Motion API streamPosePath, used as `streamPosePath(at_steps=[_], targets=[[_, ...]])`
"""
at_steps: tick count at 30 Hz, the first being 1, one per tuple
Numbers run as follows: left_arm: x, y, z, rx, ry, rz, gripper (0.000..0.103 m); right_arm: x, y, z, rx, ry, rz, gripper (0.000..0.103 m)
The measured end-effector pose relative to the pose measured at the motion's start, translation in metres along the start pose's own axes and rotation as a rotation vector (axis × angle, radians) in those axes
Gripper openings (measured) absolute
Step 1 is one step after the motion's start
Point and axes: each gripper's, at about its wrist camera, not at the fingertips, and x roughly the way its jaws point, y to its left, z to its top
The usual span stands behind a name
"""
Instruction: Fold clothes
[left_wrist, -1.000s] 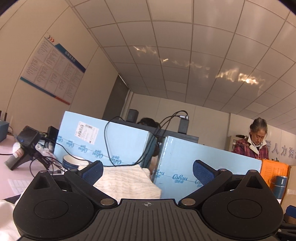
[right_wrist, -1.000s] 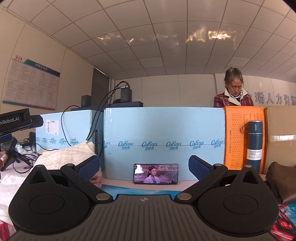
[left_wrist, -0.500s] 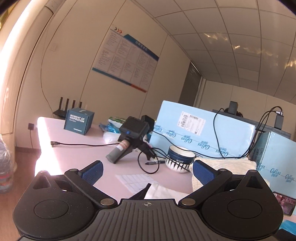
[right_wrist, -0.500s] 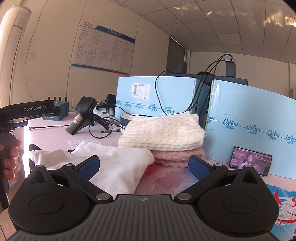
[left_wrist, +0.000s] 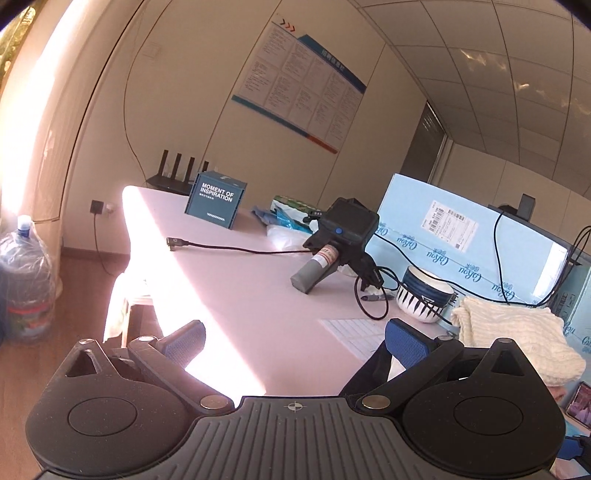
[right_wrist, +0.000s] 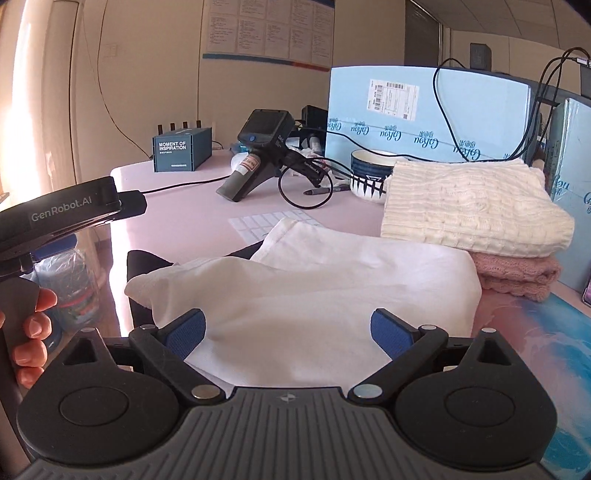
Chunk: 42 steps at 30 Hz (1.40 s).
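A loosely folded white garment (right_wrist: 332, 280) lies on the pink table, with a black cloth (right_wrist: 144, 262) showing under its left end. My right gripper (right_wrist: 288, 332) hovers over its near edge; the jaws are wide and closing, with cloth below them and the pads not pressing on it. To the right, a folded cream knit sweater (right_wrist: 469, 206) rests on a folded pink knit (right_wrist: 517, 273). My left gripper (left_wrist: 295, 339) is open and empty above the table's near left part, with the cream sweater (left_wrist: 517, 332) off to its right. A hand (right_wrist: 33, 325) holds its handle.
A spare gripper device (right_wrist: 258, 158) with a looped cable, a striped bowl (right_wrist: 369, 173), a pen and a dark blue box (right_wrist: 181, 149) stand behind the clothes. Light blue foam boards (right_wrist: 424, 110) wall off the back. A water jug (left_wrist: 26, 288) stands on the floor left.
Both views have swung left and down, from the ceiling and back boards to the table. The right gripper now sits over the white garment with its jaws slightly narrower.
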Motion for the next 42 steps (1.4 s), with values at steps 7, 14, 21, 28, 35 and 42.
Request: streamPosePath(at_steps=[7, 14, 21, 28, 35, 42], targets=[[0.005, 0.002, -0.012, 0.003, 0.05, -0.097, 0.103, 0.014, 0.005, -0.007, -0.006, 0.024, -0.058, 0.056], [0.01, -0.001, -0.026, -0.011, 0.106, -0.151, 0.103, 0.001, -0.013, 0.0, 0.102, -0.009, -0.035, 0.004], [0.006, -0.009, -0.036, 0.003, 0.132, -0.221, 0.103, -0.027, -0.042, 0.009, 0.204, -0.141, -0.106, 0.001], [0.004, -0.014, -0.038, 0.006, 0.11, -0.191, 0.103, -0.036, -0.069, 0.008, 0.261, -0.139, -0.081, 0.003], [0.003, 0.01, -0.025, -0.042, 0.097, -0.079, 0.103, -0.027, -0.021, -0.004, 0.081, -0.112, 0.053, 0.057], [0.0, 0.011, -0.021, -0.092, 0.095, -0.174, 0.103, 0.009, 0.013, -0.006, -0.065, 0.033, 0.087, 0.077]])
